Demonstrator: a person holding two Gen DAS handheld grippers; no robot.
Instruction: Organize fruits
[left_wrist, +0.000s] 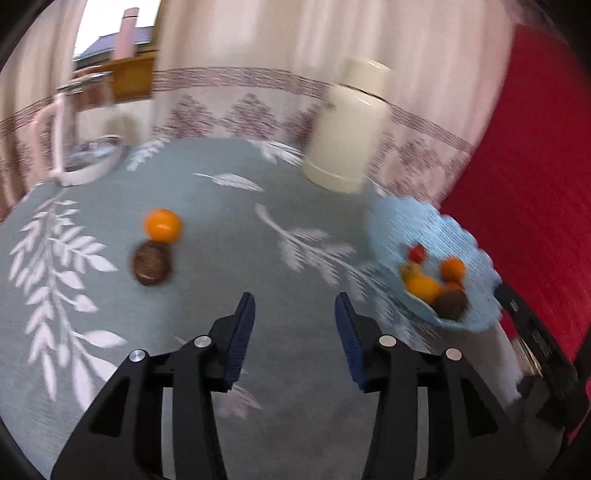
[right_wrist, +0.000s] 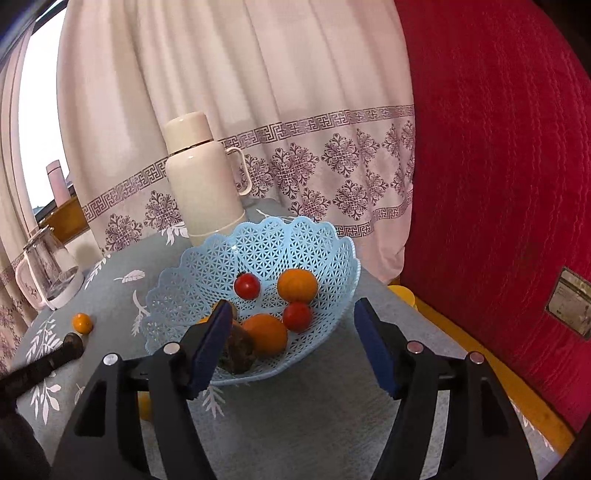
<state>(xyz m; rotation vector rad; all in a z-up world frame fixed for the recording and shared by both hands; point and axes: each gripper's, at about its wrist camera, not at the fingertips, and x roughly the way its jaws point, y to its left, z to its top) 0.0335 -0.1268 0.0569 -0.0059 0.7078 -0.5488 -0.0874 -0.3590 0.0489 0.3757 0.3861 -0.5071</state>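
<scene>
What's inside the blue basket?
Inside the blue basket are two red tomatoes, two oranges, and a brown fruit. The right claw hangs open in front, hiding part of the brown fruit and something yellowish behind its left finger.

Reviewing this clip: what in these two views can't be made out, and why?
- Brown fruit in the basket, right wrist view: partly hidden by the right gripper finger; kind unclear.
- Yellow fruit near the basket, same view: mostly hidden behind the gripper body.
- Loose brown fruit beside the orange, left wrist view: motion blur; kind unclear.
- Glass kettle, left wrist view: blurred; contents unreadable.
</scene>
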